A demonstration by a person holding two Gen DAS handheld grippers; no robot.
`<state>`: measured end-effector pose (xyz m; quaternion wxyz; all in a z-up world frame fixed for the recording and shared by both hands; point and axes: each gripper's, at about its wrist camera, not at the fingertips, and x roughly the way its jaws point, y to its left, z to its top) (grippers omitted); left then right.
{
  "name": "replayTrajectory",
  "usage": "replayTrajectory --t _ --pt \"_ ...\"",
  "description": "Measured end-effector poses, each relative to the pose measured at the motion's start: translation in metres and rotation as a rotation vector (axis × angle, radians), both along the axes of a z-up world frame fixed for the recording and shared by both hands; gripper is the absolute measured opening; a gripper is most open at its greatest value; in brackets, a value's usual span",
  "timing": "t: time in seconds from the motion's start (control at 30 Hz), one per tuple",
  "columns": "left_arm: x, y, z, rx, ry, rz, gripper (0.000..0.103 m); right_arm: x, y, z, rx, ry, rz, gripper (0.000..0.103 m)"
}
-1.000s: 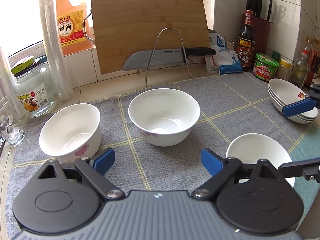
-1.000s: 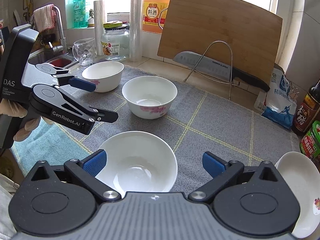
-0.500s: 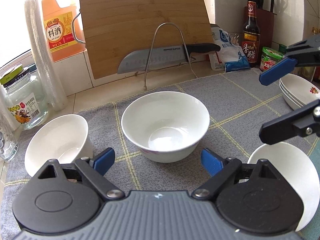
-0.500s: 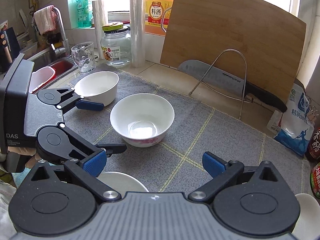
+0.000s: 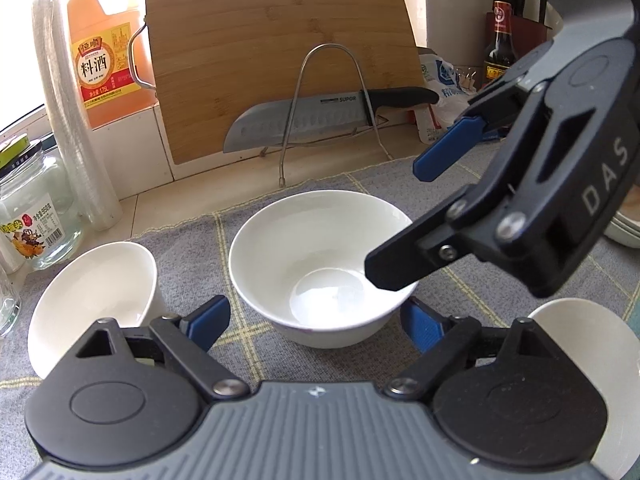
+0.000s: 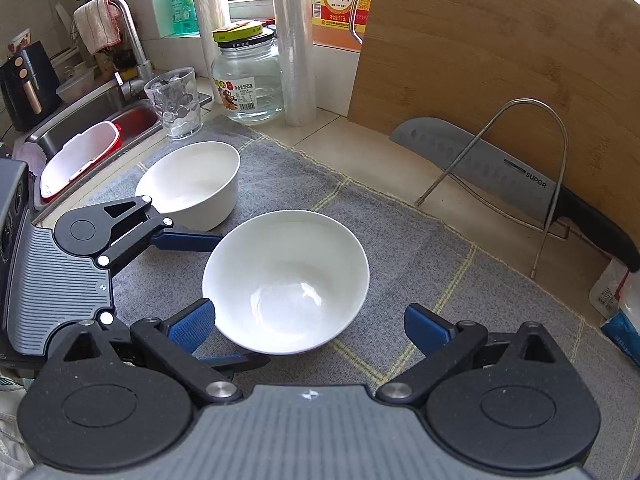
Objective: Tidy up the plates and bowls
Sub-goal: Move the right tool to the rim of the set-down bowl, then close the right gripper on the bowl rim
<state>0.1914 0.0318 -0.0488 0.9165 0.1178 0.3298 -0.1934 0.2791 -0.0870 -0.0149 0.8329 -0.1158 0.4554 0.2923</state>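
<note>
Right claw [image 6: 308,324] swung over middle bowl [image 6: 286,280], both claws spread, closing left claw [image 5: 316,322], three bowls

Three white bowls stand upright and empty on the grey cloth: middle bowl [image 5: 324,272] at centre, left bowl [image 5: 92,300] beside it near the glass jar, right bowl [image 5: 592,360] partly hidden at the edge. Stacked plates [image 5: 624,232] lie far right, mostly hidden

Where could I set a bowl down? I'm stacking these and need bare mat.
Bare mat lies between the middle bowl and the knife. It is crowded on the sink side: left gripper, far bowl, glass.
</note>
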Motion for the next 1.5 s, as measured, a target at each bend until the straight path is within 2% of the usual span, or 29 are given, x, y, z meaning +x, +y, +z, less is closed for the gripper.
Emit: replayTrajectory --t 0.27,0.57,1.23,1.5 --pt "0.001 -0.001 0.000 -0.009 0.002 -0.017 0.086 0.024 0.007 -0.016 0.019 0.051 0.003 0.091" --pt "0.003 0.000 0.000 -0.014 0.005 -0.022 0.085 0.030 0.011 -0.021 0.036 0.073 0.012 0.083" --pt "0.005 0.000 0.002 -0.015 0.016 -0.033 0.085 0.036 0.013 -0.022 0.061 0.088 0.011 0.079" --pt "0.002 0.000 0.008 -0.014 0.010 -0.046 0.085 0.035 0.007 -0.017 0.099 0.102 -0.009 0.079"
